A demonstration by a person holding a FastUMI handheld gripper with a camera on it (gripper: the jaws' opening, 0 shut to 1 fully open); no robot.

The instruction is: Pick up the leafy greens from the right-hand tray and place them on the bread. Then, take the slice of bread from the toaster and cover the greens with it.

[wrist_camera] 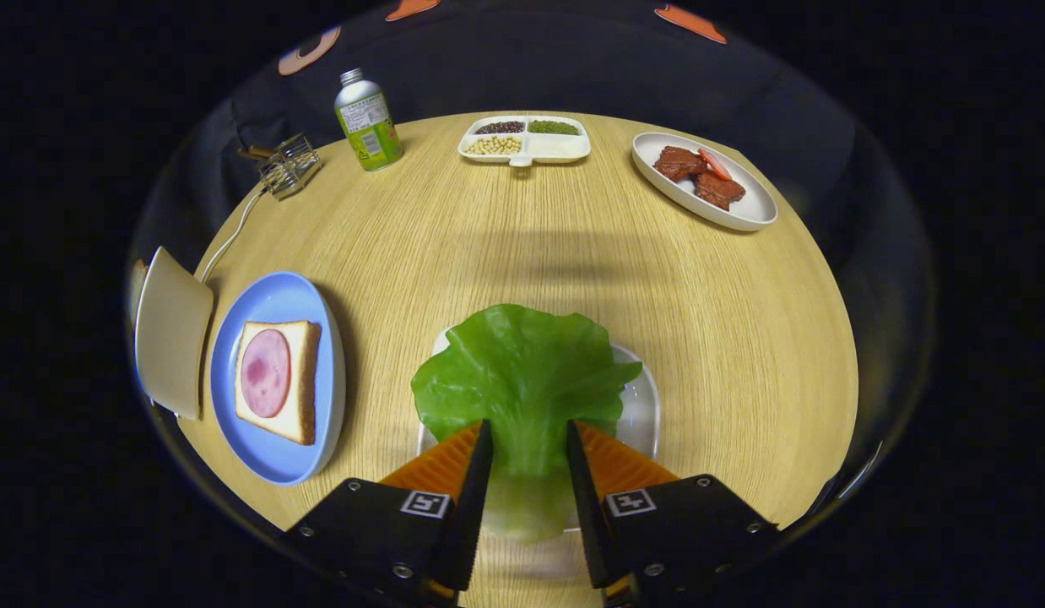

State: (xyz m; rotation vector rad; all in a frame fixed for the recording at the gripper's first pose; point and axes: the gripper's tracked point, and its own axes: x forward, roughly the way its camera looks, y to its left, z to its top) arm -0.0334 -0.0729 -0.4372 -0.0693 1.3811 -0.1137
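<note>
A big green lettuce leaf (522, 380) lies over a clear tray (645, 405) just ahead of me. Its pale stem runs back between my fingers, and both press on it, so my gripper (527, 435) is shut on the leaf. To the left, a blue plate (273, 456) carries a slice of bread (303, 371) topped with a round of ham (265, 371). Beyond that plate's left side stands a cream toaster (172, 333), with a thin brown edge showing at its far side.
At the back of the round wooden table (522, 253) are a green bottle (368, 122), a small wire rack (290, 165) with a white cable, a divided dish of beans (565, 150) and an oval plate of meat (755, 211).
</note>
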